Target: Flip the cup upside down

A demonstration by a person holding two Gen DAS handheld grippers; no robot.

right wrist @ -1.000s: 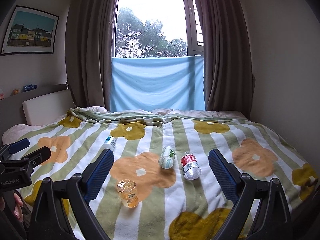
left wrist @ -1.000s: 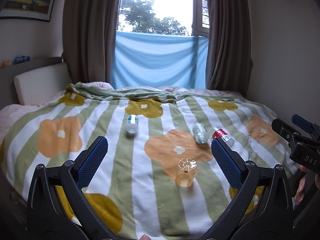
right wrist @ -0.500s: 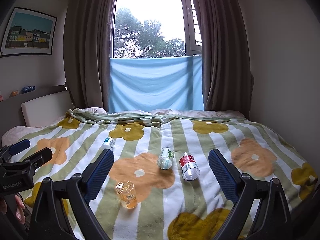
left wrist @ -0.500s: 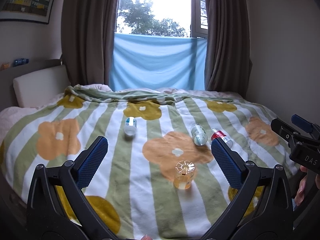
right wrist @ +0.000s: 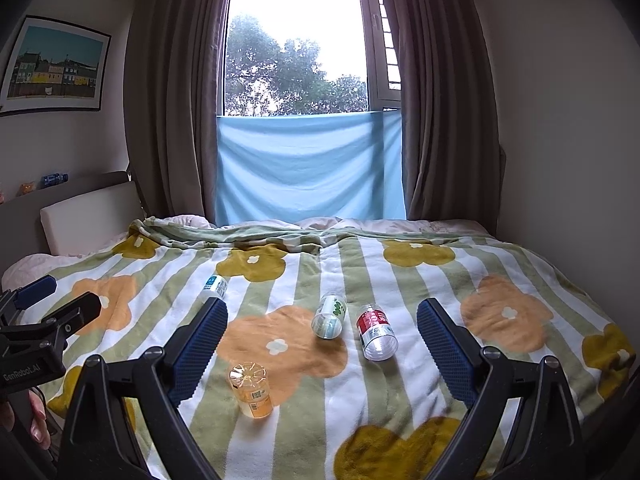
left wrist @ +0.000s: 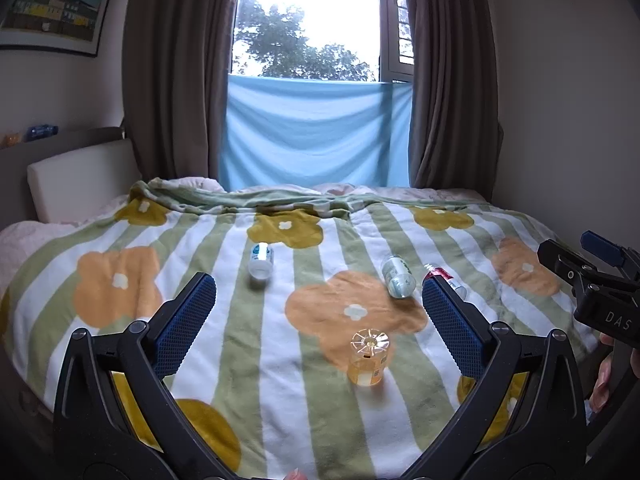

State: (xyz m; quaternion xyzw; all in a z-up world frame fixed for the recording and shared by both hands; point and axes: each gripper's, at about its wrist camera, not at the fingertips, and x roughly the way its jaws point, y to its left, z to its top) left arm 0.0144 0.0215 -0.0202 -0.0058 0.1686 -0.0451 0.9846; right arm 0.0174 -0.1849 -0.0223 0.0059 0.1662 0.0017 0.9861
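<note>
A clear orange cup [left wrist: 368, 358] stands upside down on the flowered blanket [left wrist: 240, 352], its ribbed base on top; it also shows in the right wrist view [right wrist: 251, 390]. Three cups lie on their sides farther back: a blue-labelled one [left wrist: 261, 260] [right wrist: 215, 286], a green-labelled one [left wrist: 396, 281] [right wrist: 330, 315] and a red-labelled one [left wrist: 446, 278] [right wrist: 375, 332]. My left gripper [left wrist: 318, 312] is open and empty, held above the near bed edge. My right gripper [right wrist: 322, 332] is open and empty, to the right of the left one.
The bed fills the room's middle. A headboard with a white cushion [left wrist: 80, 178] stands at the left. Curtains and a blue cloth [left wrist: 316, 136] cover the window at the back. A wall [left wrist: 568, 120] runs close along the bed's right side.
Both grippers have tilted or lifted slightly, so the bed and cups sit a little lower in view. The cups have not moved. Both grippers stay open.
</note>
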